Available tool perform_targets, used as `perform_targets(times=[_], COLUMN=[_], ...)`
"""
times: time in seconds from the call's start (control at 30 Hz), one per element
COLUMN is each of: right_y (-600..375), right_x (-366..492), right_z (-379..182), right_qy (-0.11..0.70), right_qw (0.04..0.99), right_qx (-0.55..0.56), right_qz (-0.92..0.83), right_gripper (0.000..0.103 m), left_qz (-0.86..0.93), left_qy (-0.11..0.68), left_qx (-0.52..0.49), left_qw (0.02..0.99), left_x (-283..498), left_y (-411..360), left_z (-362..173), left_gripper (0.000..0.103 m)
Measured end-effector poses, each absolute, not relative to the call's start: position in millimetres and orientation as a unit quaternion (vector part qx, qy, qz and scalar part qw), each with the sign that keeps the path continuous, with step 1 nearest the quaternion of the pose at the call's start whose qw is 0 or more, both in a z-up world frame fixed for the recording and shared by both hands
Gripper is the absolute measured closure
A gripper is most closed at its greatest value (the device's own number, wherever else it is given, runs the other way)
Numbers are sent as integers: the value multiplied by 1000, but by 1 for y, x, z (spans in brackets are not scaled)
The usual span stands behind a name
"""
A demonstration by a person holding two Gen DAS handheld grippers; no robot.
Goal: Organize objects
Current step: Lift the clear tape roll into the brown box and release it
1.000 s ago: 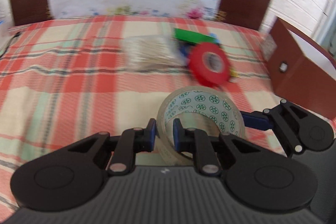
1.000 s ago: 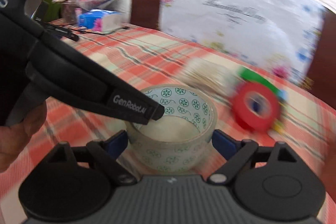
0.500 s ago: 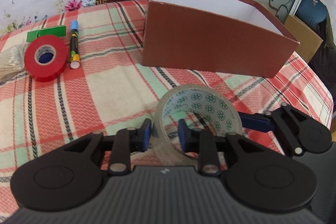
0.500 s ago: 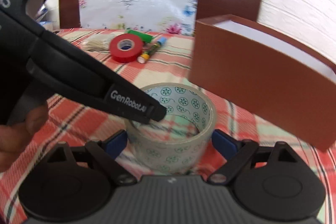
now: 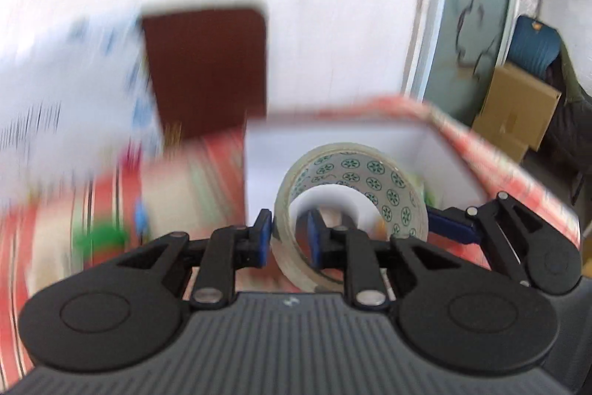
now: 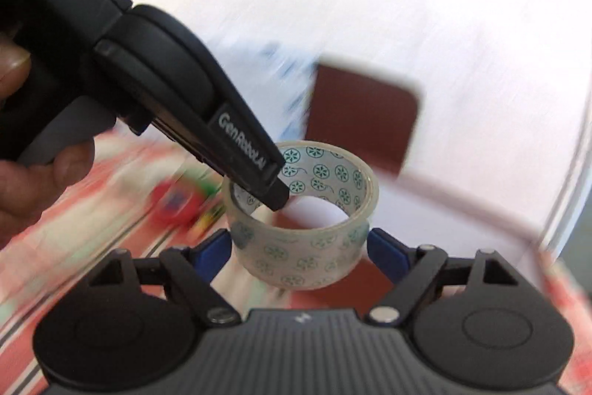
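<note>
A clear tape roll [image 5: 373, 182] with a green flower print is held by both grippers. My left gripper [image 5: 288, 238] is shut on the roll's wall, one pad inside the ring and one outside. My right gripper [image 6: 299, 247] is shut on the tape roll [image 6: 307, 250], its blue pads pressing the outer sides. The roll hangs above the brown box [image 5: 333, 150] with a white inside, which also shows in the right wrist view [image 6: 462, 206]. The left gripper's body [image 6: 155, 76] fills the left of that view.
The table has a red plaid cloth [image 5: 48, 247]. A red tape roll [image 6: 174, 202] and green and yellow items lie blurred on it to the left. A brown chair back [image 5: 207, 73] stands behind the table. A cardboard box [image 5: 518, 106] sits on the floor at right.
Both grippers have lifted the tape roll and carried it from in front of the brown box to above its open top. The views are tilted up and blurred by motion.
</note>
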State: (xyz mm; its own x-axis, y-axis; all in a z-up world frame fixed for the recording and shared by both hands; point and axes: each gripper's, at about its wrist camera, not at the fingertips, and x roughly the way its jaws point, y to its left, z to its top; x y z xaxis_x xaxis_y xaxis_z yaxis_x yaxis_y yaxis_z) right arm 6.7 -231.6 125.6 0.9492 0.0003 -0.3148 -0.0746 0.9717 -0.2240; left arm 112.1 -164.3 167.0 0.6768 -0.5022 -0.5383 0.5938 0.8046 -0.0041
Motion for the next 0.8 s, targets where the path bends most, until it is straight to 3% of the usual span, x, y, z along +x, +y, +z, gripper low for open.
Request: perform_targets(times=[0.13, 0.43, 0.57, 0.8], right_y=[-274, -359, -361, -347], right_x=[49, 122, 122, 98], right_z=[156, 115, 123, 119], right_qy=[128, 295, 289, 241], right_qw=[982, 953, 955, 968], right_qx=[-133, -67, -69, -56], right_qz=[-29, 10, -2, -46], right_gripper=[20, 20, 10, 20], left_qz=[-321, -317, -312, -316], left_qy=[245, 333, 352, 314], left_qx=[111, 131, 104, 107], left_qw=[908, 878, 876, 889], left_x=[167, 219, 232, 200], left_y=[-222, -282, -283, -264], left_z=[194, 113, 100, 120], left_gripper=[80, 80, 79, 79])
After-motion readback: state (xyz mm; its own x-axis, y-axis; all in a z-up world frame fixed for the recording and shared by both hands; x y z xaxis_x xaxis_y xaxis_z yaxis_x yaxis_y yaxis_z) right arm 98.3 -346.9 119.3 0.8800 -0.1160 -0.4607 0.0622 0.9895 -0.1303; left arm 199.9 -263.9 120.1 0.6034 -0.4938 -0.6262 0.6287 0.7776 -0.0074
